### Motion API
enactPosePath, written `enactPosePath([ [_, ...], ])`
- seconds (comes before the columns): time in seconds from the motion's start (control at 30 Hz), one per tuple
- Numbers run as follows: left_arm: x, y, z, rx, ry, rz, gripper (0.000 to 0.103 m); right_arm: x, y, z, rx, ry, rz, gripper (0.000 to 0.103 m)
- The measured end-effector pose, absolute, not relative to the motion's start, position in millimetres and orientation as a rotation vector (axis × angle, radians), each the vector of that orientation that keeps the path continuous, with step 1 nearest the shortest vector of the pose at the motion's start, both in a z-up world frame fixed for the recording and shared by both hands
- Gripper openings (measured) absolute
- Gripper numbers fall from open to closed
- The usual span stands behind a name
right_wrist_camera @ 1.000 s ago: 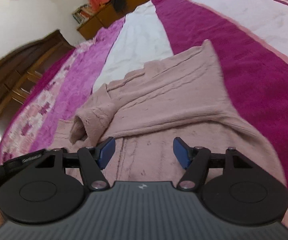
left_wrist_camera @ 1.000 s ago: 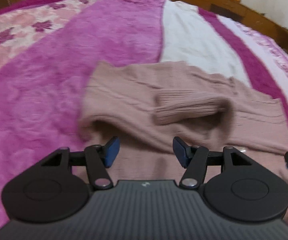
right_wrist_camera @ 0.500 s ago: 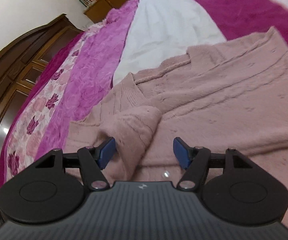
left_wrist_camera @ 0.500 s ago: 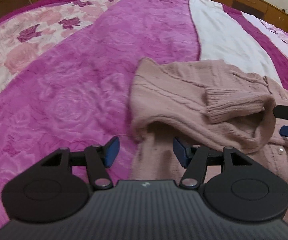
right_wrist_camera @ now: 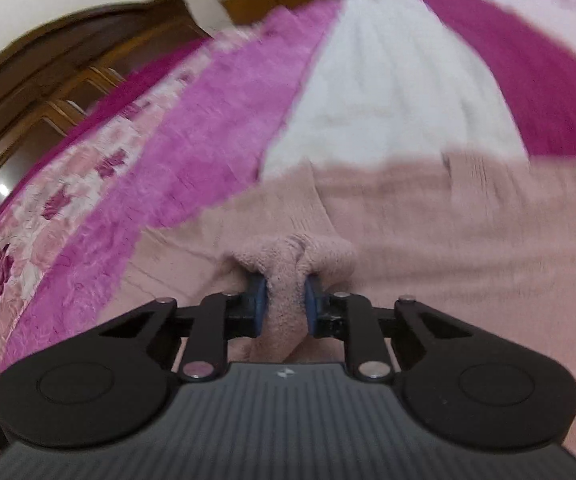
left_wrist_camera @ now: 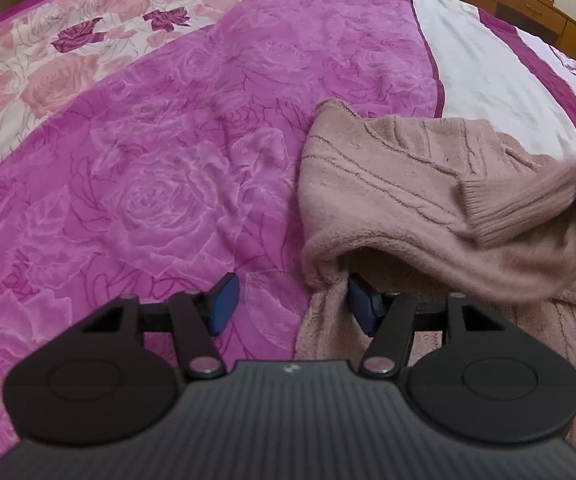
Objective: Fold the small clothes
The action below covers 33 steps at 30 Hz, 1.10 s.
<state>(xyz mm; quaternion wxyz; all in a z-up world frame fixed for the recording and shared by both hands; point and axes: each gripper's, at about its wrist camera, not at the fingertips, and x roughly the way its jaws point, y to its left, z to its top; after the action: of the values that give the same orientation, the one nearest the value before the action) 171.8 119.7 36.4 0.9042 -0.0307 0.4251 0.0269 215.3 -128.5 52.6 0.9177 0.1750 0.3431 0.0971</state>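
Nearest in the right wrist view, the right claw [right_wrist_camera: 284,306] is closing on a bunched ridge of the pink knit cardigan [right_wrist_camera: 428,240], fabric pinched between its blue pads [right_wrist_camera: 257,300], probably to carry that sleeve over for a fold; the left claw [left_wrist_camera: 288,304] stands apart and empty, straddling the cardigan's near edge, likely placed to take it next; the cardigan lies on the bed, sleeve cuff [left_wrist_camera: 516,204] folded across its body; beyond spreads the magenta rose blanket [left_wrist_camera: 160,184]; farthest, wooden cabinets [right_wrist_camera: 40,96].
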Motion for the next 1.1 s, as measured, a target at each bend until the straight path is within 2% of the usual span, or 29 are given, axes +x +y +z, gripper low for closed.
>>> enactPosePath([
  [0.2,173.2,118.1,32.9,-0.043,0.883,0.052,0.063,188.1,-127.7,88.7,0.102,0.476,0.146,0.022],
  [0.33,173.4,114.9,31.5,-0.026,0.882,0.058,0.063,193.4,-139.7,62.3,0.042,0.556,0.129,0.022],
  [0.47,172.7,114.6,33.0,-0.022,0.886,0.051,0.062,199.1,-161.1,25.1,0.104,0.686,0.074,0.023],
  [0.53,172.1,116.3,35.8,-0.03,0.888,0.042,0.061,196.4,-169.1,19.0,0.155,0.691,0.077,0.027],
  [0.6,170.1,117.6,39.9,-0.043,0.89,0.031,0.061,193.5,-172.2,21.0,0.161,0.698,0.079,0.042],
  [0.7,165.9,118.2,47.6,-0.064,0.879,0.015,0.061,183.1,-168.3,26.9,0.107,0.699,0.072,0.054],
  [0.9,156.4,110.7,66.6,-0.063,0.828,-0.01,0.061,148.0,-154.4,54.5,0.083,0.629,0.094,0.055],
  [1.1,155.3,101.2,71.7,-0.033,0.807,-0.026,0.061,157.2,-111.7,66.1,-0.052,0.59,0.202,0.056],
])
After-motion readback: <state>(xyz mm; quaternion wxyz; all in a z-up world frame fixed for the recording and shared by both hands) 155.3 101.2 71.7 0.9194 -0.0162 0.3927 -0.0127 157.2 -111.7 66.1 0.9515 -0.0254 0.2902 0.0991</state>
